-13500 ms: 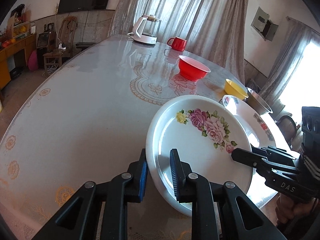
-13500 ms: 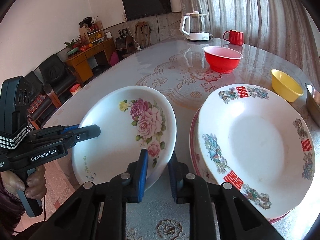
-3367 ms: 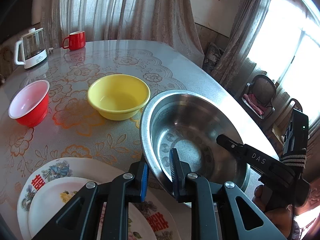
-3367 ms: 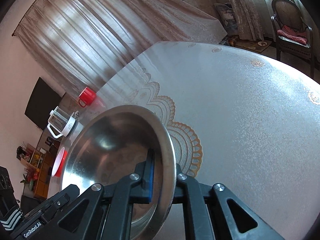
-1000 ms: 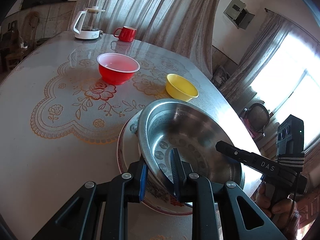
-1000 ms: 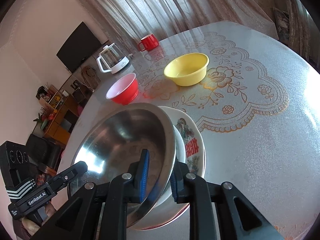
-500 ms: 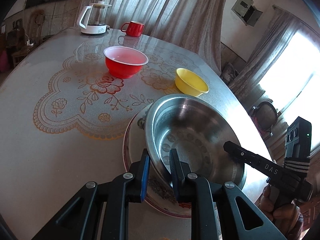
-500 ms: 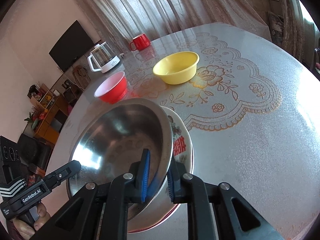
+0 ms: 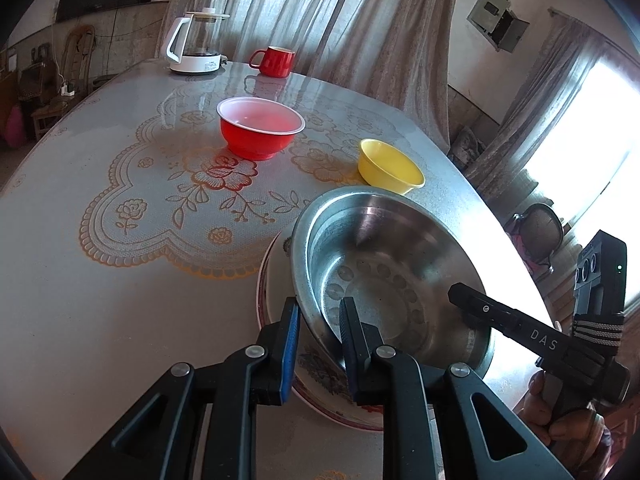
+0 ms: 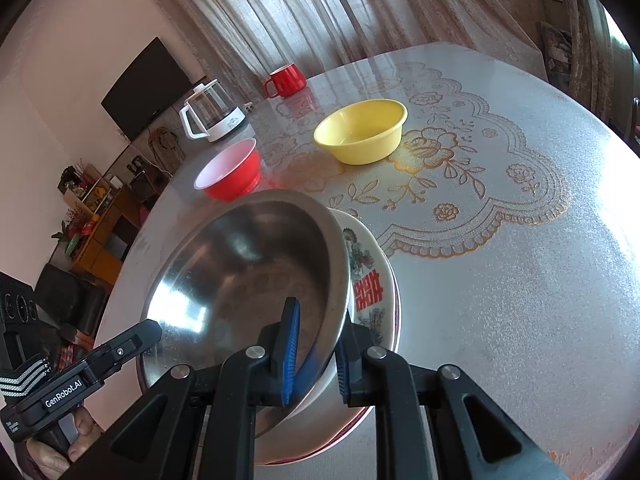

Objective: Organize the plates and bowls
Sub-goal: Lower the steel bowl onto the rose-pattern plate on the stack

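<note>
A large steel bowl [image 9: 396, 264] sits on the stack of patterned plates [image 9: 276, 280] near the table's front edge; it also shows in the right wrist view [image 10: 248, 276], on the plates [image 10: 372, 280]. My left gripper [image 9: 318, 326] straddles the bowl's near rim with its jaws parted. My right gripper [image 10: 316, 340] straddles the opposite rim, jaws parted too. A red bowl [image 9: 260, 126] and a yellow bowl [image 9: 390, 166] stand farther back.
A glass kettle [image 9: 196, 42] and a red mug [image 9: 274, 61] stand at the table's far end. The table [image 9: 80, 240] has a lace-patterned cover. A chair [image 9: 538, 228] is off the right edge.
The steel bowl has come down onto the plate stack. Both grippers' jaws have widened around its rim since half a second ago.
</note>
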Available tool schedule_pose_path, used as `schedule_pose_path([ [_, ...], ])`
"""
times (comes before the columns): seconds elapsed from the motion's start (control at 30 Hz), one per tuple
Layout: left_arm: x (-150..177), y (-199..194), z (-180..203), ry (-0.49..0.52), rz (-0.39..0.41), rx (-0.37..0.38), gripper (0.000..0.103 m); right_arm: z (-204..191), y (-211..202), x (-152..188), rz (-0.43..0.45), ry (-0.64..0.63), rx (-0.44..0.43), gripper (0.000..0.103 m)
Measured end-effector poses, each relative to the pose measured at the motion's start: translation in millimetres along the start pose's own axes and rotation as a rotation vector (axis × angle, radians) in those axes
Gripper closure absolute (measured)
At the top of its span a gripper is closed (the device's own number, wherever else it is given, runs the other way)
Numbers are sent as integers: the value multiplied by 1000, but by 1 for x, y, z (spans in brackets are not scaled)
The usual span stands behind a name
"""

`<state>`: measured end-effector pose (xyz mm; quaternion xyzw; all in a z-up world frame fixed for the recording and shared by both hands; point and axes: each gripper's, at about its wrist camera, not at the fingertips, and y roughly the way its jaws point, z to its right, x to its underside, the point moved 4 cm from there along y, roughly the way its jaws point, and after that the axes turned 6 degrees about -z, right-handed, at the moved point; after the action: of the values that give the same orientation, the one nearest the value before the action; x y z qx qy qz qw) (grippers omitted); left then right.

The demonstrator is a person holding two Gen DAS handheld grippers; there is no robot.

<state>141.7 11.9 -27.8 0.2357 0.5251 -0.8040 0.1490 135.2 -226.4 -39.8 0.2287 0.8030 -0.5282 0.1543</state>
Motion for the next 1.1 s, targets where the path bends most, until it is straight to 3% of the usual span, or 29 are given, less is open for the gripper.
schedule_pose_path([
  [0.63,1,-1,0,-2,-3,5,80,9,-19,6,15,11,-4,80],
  [0.73,1,-2,2,11,4,-10,81,5,-24,7,48,-20,10,88],
  [1.1,0,-7,4,23,25,-57,82,2,-22,8,64,-48,40,88],
])
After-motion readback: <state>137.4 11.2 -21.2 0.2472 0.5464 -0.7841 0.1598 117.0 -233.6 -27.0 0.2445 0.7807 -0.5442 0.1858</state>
